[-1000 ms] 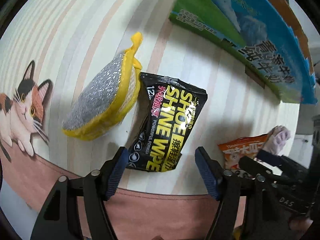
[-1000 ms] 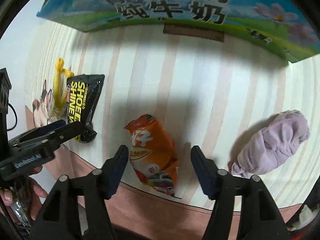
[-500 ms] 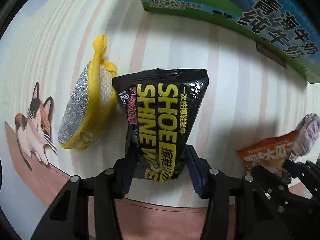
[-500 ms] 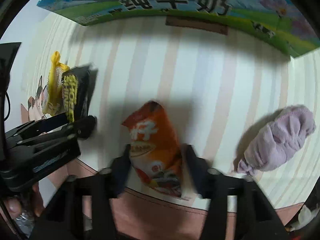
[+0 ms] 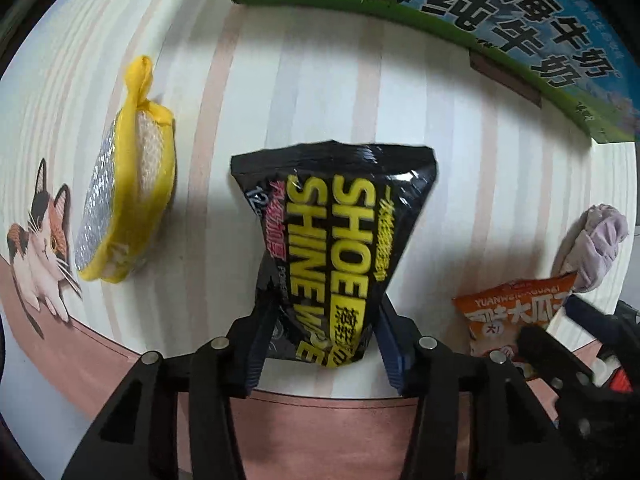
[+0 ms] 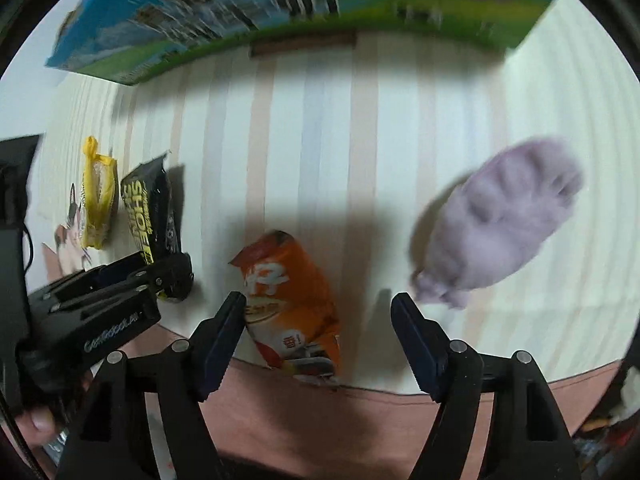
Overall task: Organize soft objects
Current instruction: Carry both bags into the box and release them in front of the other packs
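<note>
My left gripper [image 5: 322, 332] pinches the lower end of a black "Shoe Shine Wipe" pack [image 5: 340, 232], and its jaws are starting to open. The pack stands apart from a yellow scouring sponge [image 5: 124, 208] to its left. In the right wrist view an orange snack packet [image 6: 288, 296] lies between the fingers of my right gripper [image 6: 320, 320]. Those jaws are opening: the left pad is at the packet's edge and the right pad is well clear. A purple fluffy cloth [image 6: 500, 224] lies to the right. My left gripper [image 6: 160, 276] shows at the left of that view.
A blue and green milk carton box [image 5: 480, 8] runs along the far side of the striped tablecloth [image 5: 304, 80]. A cat picture [image 5: 40, 248] is printed on the cloth's left. The cloth's pink border runs along the near edge. A hand [image 6: 40, 420] holds the left gripper.
My left gripper closed on the black pack and drew it right, away from the sponge. My right gripper closed on the orange packet, then spread again and shifted, blurring its view.
</note>
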Available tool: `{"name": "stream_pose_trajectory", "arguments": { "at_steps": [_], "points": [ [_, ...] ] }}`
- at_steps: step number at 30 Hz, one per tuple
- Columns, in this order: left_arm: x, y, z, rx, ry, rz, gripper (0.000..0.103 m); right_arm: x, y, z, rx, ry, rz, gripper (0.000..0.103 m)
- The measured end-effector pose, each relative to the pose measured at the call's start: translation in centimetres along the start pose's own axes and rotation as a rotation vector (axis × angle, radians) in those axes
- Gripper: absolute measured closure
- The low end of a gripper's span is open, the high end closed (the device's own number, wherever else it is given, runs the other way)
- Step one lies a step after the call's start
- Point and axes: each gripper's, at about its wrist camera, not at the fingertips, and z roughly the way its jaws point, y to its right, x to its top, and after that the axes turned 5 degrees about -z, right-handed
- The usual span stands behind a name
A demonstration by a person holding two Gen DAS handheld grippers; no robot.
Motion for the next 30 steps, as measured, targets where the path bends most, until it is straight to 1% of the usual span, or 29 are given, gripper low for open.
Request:
{"name": "stream_pose_trajectory", "arguments": {
  "at_steps": [2,4,6,8,9,10,11,12,13,15,17,20,22,23,24,28,29,30],
  "points": [
    [1.7,0.1,0.1,0.012,0.002,0.011,0.056,0.0,-0.8,-0.9,-0.052,0.027,-0.049,0.026],
    [2.5,0.3,0.5,0.036,0.001,0.032,0.050,-0.2,-2.0,-1.7,-0.106,0.051,-0.128,0.026],
    [3.3,0.7,0.3,0.039,0.009,0.035,0.046,-0.3,-4.8,-1.0,-0.153,0.042,-0.209,0.026],
    [4.2,1.1,0.4,0.025,0.008,0.026,0.048,-0.6,-6.1,0.2,-0.161,0.004,-0.254,0.026],
    [4.2,0.7,0.4,0.020,0.007,0.026,0.049,-0.6,-6.3,0.8,-0.152,-0.015,-0.250,0.026],
    [4.4,0.3,0.3,0.018,0.007,0.025,0.053,-0.6,-6.2,1.4,-0.139,-0.033,-0.237,0.027],
    [5.0,-0.7,-0.2,0.010,0.012,0.018,0.054,-0.6,-6.0,2.1,-0.115,-0.052,-0.211,0.039],
    [5.0,-0.4,-1.0,-0.002,0.019,0.014,0.060,-0.6,-5.5,2.7,-0.080,-0.064,-0.175,0.047],
    [5.5,-1.3,-1.4,-0.015,0.023,0.009,0.064,-0.5,-5.2,3.2,-0.063,-0.072,-0.149,0.053],
    [5.3,-2.0,-2.2,-0.036,0.031,-0.006,0.068,-0.6,-4.1,3.3,-0.011,-0.074,-0.084,0.056],
    [5.4,-2.9,-3.2,-0.070,0.041,-0.025,0.069,-0.7,-2.8,2.7,0.019,-0.062,-0.043,0.061],
    [5.4,-4.1,-5.5,-0.103,0.075,-0.029,0.069,-0.5,-0.6,0.5,0.036,-0.033,-0.016,0.062],
    [5.3,-4.7,-7.0,-0.129,0.096,-0.027,0.069,-0.4,-0.4,-1.1,0.053,-0.006,-0.009,0.063],
    [4.7,-5.1,-8.4,-0.152,0.107,-0.028,0.069,-0.4,0.0,-2.5,0.070,0.017,-0.004,0.063],
    [4.7,-5.3,-9.4,-0.173,0.116,-0.027,0.069,0.0,-0.6,-3.0,0.082,0.031,-0.001,0.063],
    [5.2,-5.9,-15.9,-0.251,0.200,-0.010,0.069,0.5,0.0,-8.3,0.170,0.099,0.011,0.063],
    [5.2,-5.7,-17.3,-0.265,0.215,-0.005,0.069,0.7,0.1,-10.3,0.203,0.130,0.018,0.063],
    [5.9,-5.6,-19.3,-0.285,0.238,0.006,0.069,1.0,0.4,-11.9,0.222,0.153,0.021,0.063]
  ]
}}
